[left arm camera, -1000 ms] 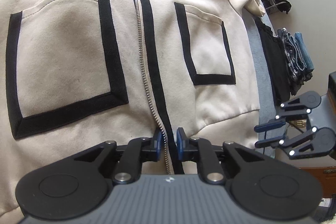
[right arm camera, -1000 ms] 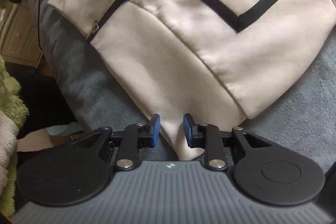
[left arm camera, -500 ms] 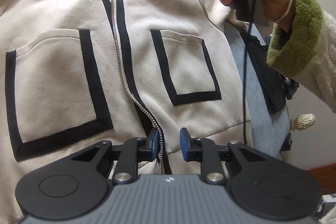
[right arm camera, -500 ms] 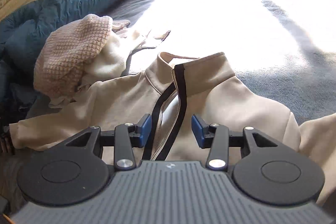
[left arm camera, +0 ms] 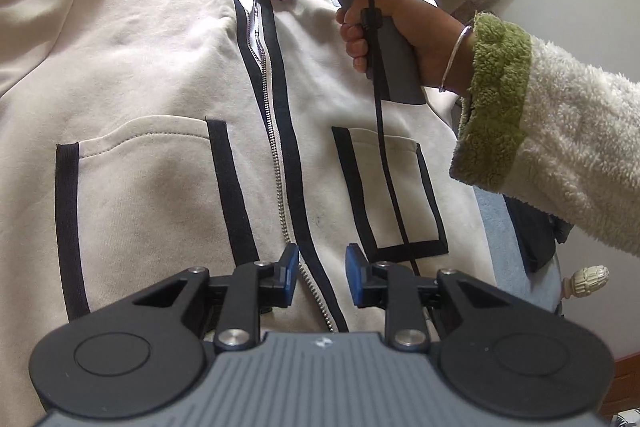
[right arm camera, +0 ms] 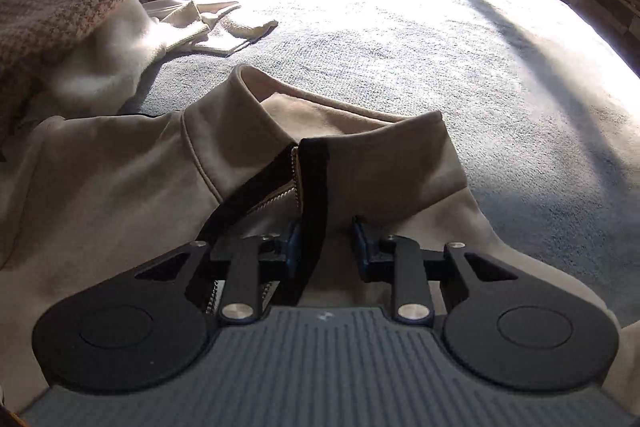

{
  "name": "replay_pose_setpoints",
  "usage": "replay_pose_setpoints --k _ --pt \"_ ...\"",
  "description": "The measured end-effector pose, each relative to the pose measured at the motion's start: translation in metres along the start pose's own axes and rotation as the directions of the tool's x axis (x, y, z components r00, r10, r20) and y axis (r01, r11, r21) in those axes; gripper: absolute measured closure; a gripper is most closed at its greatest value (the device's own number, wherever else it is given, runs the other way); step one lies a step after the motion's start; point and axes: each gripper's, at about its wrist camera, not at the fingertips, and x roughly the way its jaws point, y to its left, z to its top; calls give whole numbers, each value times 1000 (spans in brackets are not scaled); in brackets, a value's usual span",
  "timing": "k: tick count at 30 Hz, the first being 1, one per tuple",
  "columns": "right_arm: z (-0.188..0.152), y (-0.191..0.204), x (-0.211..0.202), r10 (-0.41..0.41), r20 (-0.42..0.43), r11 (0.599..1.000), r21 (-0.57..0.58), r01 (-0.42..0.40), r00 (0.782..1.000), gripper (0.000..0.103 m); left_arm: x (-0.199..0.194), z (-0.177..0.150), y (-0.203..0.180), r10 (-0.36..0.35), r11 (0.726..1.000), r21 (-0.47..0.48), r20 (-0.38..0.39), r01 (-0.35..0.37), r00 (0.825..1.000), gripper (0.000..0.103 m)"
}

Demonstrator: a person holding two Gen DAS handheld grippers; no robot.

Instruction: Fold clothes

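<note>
Two grippers are working one cream zip jacket [left arm camera: 160, 75], which is lying flat, front up, on the grey-blue bed cover [right arm camera: 440, 59]. Its long axis is running along the zipper [left arm camera: 276, 147]: hem next to the left gripper [left arm camera: 321, 271], collar [right arm camera: 340, 131] at the far end under the right gripper [right arm camera: 325, 241]. Left jaws are opening, straddling the zipper line just above the hem; pads look clear of the cloth, nothing pinched. Right jaws are closing around the black placket [right arm camera: 316, 187] just below the collar; fabric is sitting between them, but I can't tell whether the pads are biting yet. So the right hand [left arm camera: 400, 35] is nearer the collar and the left is nearer the hem, both on the centre line. Judgement: a fold would be turning on that axis, collar going toward hem or sides going across it. Other clothes [right arm camera: 72, 27] are lying piled beyond the left shoulder, apart from the jacket.
</note>
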Motion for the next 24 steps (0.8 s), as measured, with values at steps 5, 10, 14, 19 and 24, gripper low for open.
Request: replay_pose_setpoints --k 5,10,14,19,24 --pt "2 -17 -19 73 55 989 124 -80 996 103 13 -3 1 -17 1000 -9 -18 17 1000 78" --pt "6 -34 -36 141 104 964 213 -161 985 103 24 -4 2 -14 1000 -20 -27 13 1000 75" --pt "11 -16 -36 122 67 984 119 -130 990 99 28 -7 5 -9 999 -35 -24 8 1000 75" --pt "20 10 -27 48 96 999 0 -48 994 51 28 -10 9 -21 999 -49 -15 20 1000 75" --pt "24 15 -4 -38 83 999 10 37 996 53 29 -12 10 -24 998 -53 -8 23 1000 75"
